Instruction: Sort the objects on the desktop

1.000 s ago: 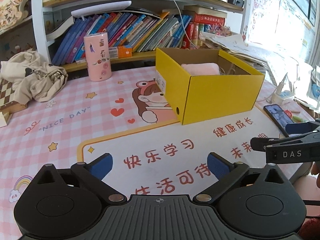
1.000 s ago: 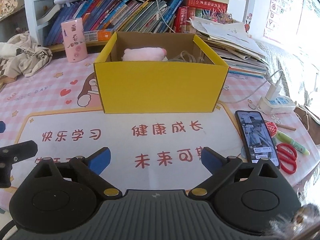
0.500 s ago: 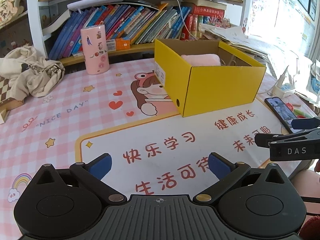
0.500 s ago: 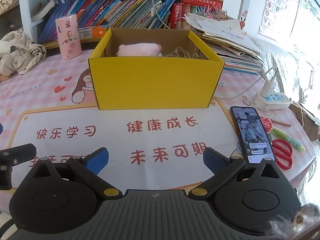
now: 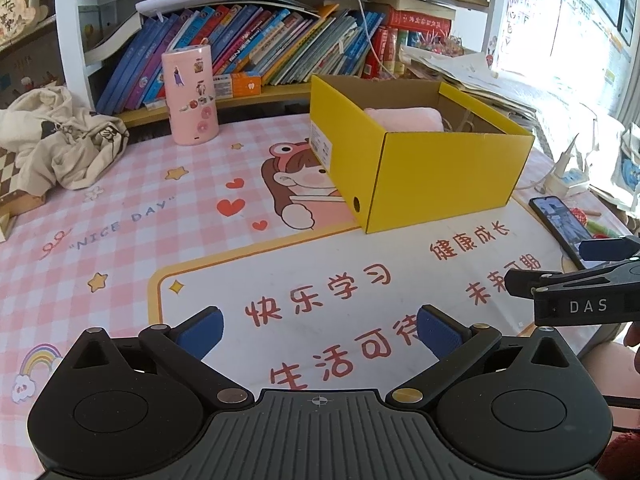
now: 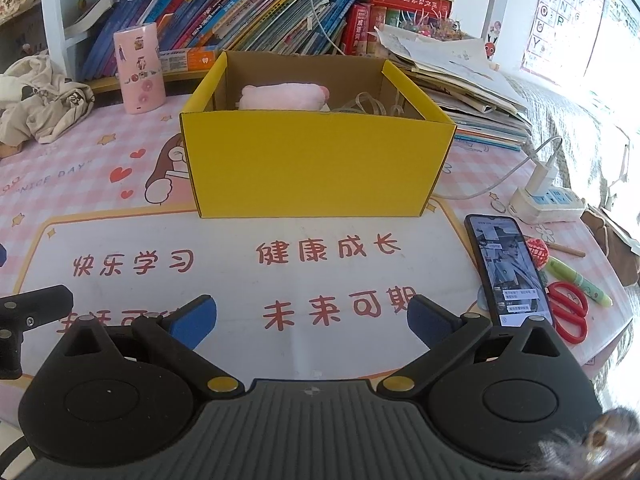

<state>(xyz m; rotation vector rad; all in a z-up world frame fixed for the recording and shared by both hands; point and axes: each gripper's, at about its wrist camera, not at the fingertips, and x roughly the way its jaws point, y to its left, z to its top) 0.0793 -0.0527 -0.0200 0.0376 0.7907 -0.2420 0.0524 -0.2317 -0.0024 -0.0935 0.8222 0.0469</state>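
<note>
A yellow cardboard box [image 6: 316, 168] stands open on the desk mat, also in the left wrist view [image 5: 448, 176]. Inside lie a pink plush item [image 6: 282, 96] and pale loops of cord [image 6: 366, 104]. My left gripper [image 5: 320, 330] is open and empty, low over the mat's white panel. My right gripper [image 6: 312, 318] is open and empty, in front of the box; it shows side-on in the left wrist view [image 5: 576, 280]. A phone [image 6: 508, 268], red scissors [image 6: 570, 316], a green pen [image 6: 576, 280] and a red strawberry-like item [image 6: 536, 250] lie at the right.
A pink cylinder with stickers [image 5: 191, 96] stands at the back by the bookshelf [image 5: 256, 44]. A crumpled beige cloth [image 5: 60, 140] lies at the back left. A power strip with a plugged charger [image 6: 548, 196] and stacked papers [image 6: 460, 80] are at the right.
Both grippers have drawn back slightly from the box and stay open. Nothing on the desk has moved.
</note>
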